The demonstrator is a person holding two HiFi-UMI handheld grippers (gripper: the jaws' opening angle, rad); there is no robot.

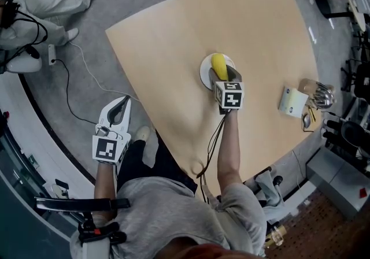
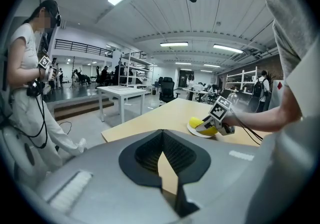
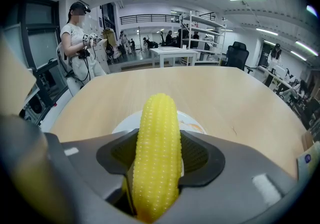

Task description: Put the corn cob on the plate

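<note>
A yellow corn cob [image 3: 156, 153] is clamped lengthwise between the jaws of my right gripper [image 3: 159, 160], its tip pointing away from me over a white plate [image 3: 192, 119]. From the head view the corn cob [image 1: 218, 65] hangs over the white plate [image 1: 205, 70] near the middle of the wooden table [image 1: 260, 32], with the right gripper [image 1: 222, 76] at the plate's near side. My left gripper [image 1: 117, 112] is off the table's left edge over the floor, jaws together with nothing between them. In the left gripper view the corn cob [image 2: 198, 122] shows far off.
A small white card box [image 1: 292, 102] and a glass with metal utensils [image 1: 319, 93] lie at the table's right edge. A person in white [image 3: 77, 43] stands beyond the table's far left side. Cables run across the floor on the left.
</note>
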